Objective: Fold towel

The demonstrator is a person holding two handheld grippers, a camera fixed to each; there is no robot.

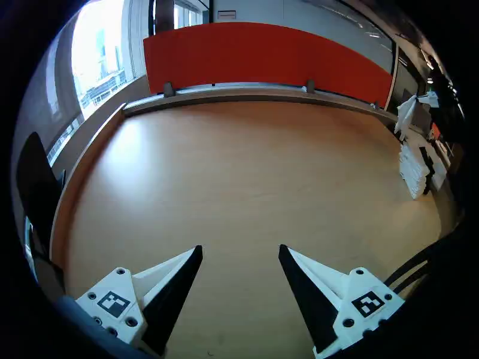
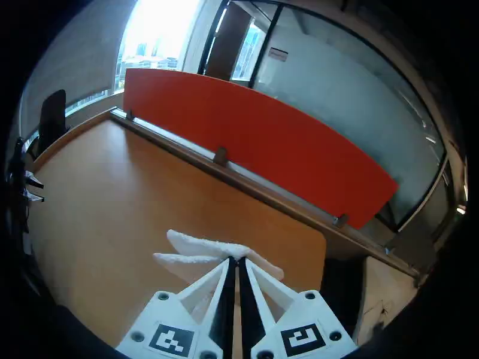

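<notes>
Towel (image 2: 203, 246) is white and it sits right at the tips of my right gripper (image 2: 236, 260). In the right gripper view, both fingers are pulled close together with just a thin slit between them, and they pinch the towel at its near edge. The rest of the towel sticks out past the tips to the left and to the right, over the brown wooden table (image 2: 120, 191), near the table's right end. Behind the table stands a long red board (image 2: 251, 137), and a black chair (image 2: 52, 116) is far off at the left.

My left gripper (image 1: 239, 248) is spread wide, and it holds nothing. In the left gripper view, I see bare table (image 1: 239, 167) between its two fingers. It hangs above the wood and is well apart from the towel. The red board (image 1: 269, 57) runs along the far edge of the table, and a bright window (image 1: 99, 54) is on the left. Far off at the right, something white hangs down (image 1: 407, 113) (too small for me to tell what it is). Just below it is a white pile (image 1: 413, 167).
</notes>
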